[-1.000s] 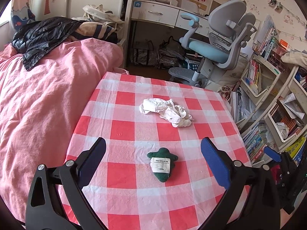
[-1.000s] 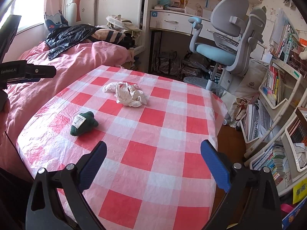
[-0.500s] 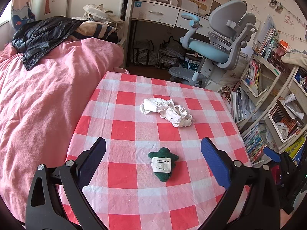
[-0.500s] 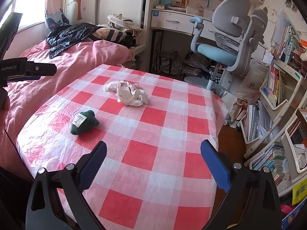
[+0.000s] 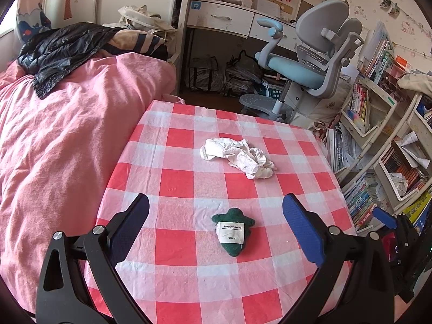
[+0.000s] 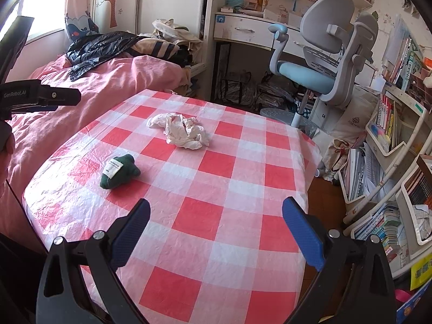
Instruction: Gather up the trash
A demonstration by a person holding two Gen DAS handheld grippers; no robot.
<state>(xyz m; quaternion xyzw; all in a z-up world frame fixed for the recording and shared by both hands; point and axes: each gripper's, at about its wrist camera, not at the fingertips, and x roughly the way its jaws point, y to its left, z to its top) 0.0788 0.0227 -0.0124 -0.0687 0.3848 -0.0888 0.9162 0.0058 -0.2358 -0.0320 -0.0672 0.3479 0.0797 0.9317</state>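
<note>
Almost nothing has shifted over the last second: in the left wrist view the crumpled white tissue [image 5: 239,158] and the green plush toy [image 5: 232,230] sit a touch lower in the frame than before, which reads as a slight drift of the left gripper [image 5: 216,216] rather than an approach. For the task that likely means collecting has not begun; both pieces lie untouched on the red-and-white checked tablecloth [image 5: 178,181]. The left gripper's jaws are spread wide with nothing between them, framing the toy at lower centre while the tissue lies above it at mid-frame. The right gripper [image 6: 216,221] is likewise spread and empty over the cloth's lower part, with the tissue [image 6: 181,131] at upper centre and the toy [image 6: 117,171] left of centre, both well apart from its fingertips. The left view alone shows the toy's white label [image 5: 230,232] square-on (its print is too small to read) and catches part of the other gripper at the lower right edge. The right view alone shows the window light at upper left, the left gripper's black body [image 6: 35,98] at the left edge, and bare floor at the right beside the bookshelves [image 6: 388,145]. No bin or bag for the trash shows in either view.
</note>
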